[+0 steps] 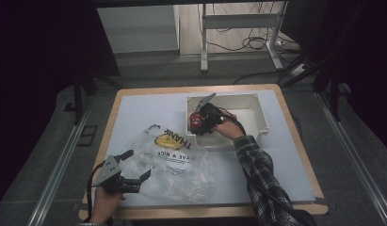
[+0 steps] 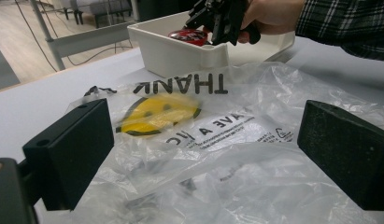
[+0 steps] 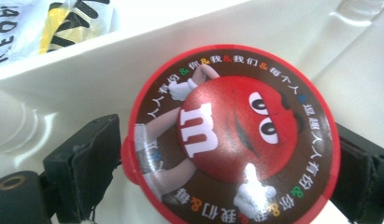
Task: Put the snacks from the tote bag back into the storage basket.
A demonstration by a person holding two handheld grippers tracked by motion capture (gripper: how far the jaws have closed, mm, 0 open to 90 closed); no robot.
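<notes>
From the high view, your right gripper [image 1: 204, 118] reaches down into the near-left corner of the white bin [image 1: 257, 129] at the far side of the bench [image 1: 285, 169], over the red candy tub [image 1: 196, 119]. Your left gripper [image 1: 134, 178] rests at the near edge, its jaws at the rim of the clear plastic bag [image 1: 181, 165], probably to steady the bag so the tub can go in or come out cleanly.

In the left gripper view, your own jaws stand wide apart with only loose bag film [image 2: 217, 154] lying between them, gripping nothing. Beyond the smiley print you see the bin [image 2: 180, 53] from the side, with the right gripper [image 2: 220, 23] dipping in over a sliver of the tub's red lid [image 2: 187, 35]; this shows how deep the tub sits below the bin's wall.

The right gripper view gives what the others cannot: the tub [image 3: 234, 135] lid-on, lying on the bin floor [image 3: 348, 60] between your jaws. The left jaw looks to be at the tub's rim, and whether the right one touches I cannot tell; the jaws stand fairly wide, so I judge the tub set down rather than clamped.
</notes>
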